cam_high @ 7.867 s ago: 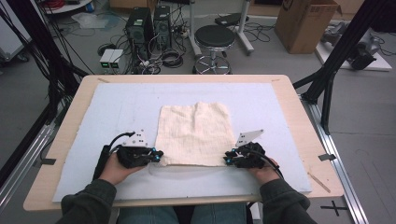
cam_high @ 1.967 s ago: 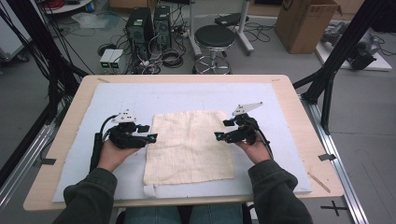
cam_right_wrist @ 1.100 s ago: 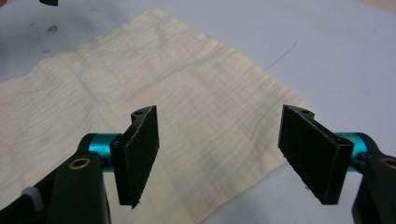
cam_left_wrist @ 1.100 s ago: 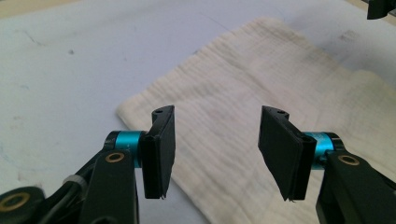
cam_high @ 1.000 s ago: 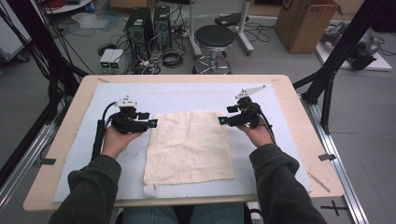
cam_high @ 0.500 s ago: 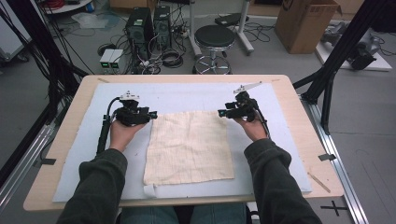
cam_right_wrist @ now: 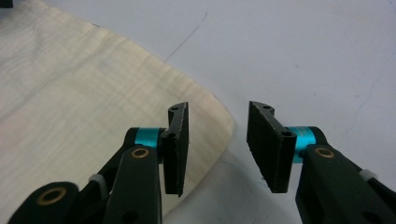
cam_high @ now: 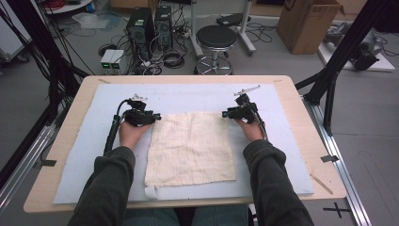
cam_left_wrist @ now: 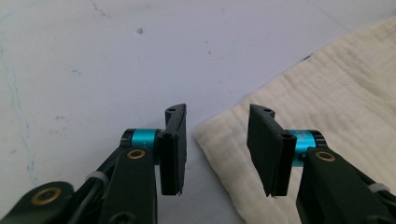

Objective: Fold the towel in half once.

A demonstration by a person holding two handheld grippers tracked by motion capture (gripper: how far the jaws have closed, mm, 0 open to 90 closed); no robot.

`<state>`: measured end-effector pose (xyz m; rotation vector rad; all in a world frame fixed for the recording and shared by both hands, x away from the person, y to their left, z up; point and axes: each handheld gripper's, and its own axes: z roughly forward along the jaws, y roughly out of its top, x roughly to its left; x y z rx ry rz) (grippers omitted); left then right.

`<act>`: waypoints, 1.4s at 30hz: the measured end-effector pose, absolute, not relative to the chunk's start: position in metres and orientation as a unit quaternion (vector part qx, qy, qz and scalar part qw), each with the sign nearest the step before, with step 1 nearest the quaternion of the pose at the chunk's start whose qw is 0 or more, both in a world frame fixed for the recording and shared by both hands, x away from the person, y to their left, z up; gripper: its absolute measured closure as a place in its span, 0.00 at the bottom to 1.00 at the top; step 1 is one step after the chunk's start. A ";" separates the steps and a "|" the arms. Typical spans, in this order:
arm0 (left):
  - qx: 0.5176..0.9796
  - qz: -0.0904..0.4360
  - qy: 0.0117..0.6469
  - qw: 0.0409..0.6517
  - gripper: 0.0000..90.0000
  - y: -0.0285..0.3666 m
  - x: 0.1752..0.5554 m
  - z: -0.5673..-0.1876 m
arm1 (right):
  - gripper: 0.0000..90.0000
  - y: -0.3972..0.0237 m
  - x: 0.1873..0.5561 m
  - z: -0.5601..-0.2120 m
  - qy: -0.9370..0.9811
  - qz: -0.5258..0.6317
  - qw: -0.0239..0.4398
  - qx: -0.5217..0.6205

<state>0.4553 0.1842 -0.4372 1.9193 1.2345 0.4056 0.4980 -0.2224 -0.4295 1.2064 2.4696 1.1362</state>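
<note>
A cream cloth [cam_high: 190, 148] lies spread flat on the pale blue mat [cam_high: 188, 96]. My left gripper [cam_high: 155, 116] is at the cloth's far left corner and my right gripper [cam_high: 226, 114] at its far right corner, both low over the mat. In the left gripper view the jaws of the left gripper [cam_left_wrist: 217, 149] stand apart either side of the cloth [cam_left_wrist: 327, 93] corner, pads not touching it. In the right gripper view the right gripper [cam_right_wrist: 217, 147] frames the other corner of the cloth [cam_right_wrist: 70, 116] the same way. Both pairs of jaws have just been closing.
The mat covers a wooden table [cam_high: 301, 122]. A small fold of fabric [cam_high: 151, 192] pokes out at the cloth's near left corner. A thin wooden stick [cam_high: 321, 183] lies near the right edge. Beyond the table stand a stool [cam_high: 216, 37], computer cases and a cardboard box.
Both hands have moved away from me along the cloth's sides to its far corners and sunk toward the mat. Both pairs of jaws stand narrower than before. The cloth has not moved.
</note>
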 end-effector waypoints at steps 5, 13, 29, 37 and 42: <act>0.763 0.149 0.495 0.389 0.69 0.183 0.458 -0.441 | 0.71 -0.223 0.502 -0.436 0.820 0.384 0.071 0.419; 0.768 0.159 0.490 0.382 0.93 0.180 0.458 -0.441 | 0.94 -0.216 0.502 -0.439 0.825 0.376 0.070 0.416; 0.753 0.192 0.471 0.419 0.98 0.196 0.465 -0.400 | 0.96 -0.216 0.505 -0.410 0.803 0.435 0.069 0.401; 0.758 0.179 0.468 0.417 0.98 0.193 0.461 -0.408 | 0.96 -0.226 0.504 -0.414 0.789 0.441 0.045 0.425; 0.754 0.181 0.464 0.428 0.98 0.194 0.453 -0.407 | 0.96 -0.227 0.500 -0.412 0.785 0.455 0.041 0.418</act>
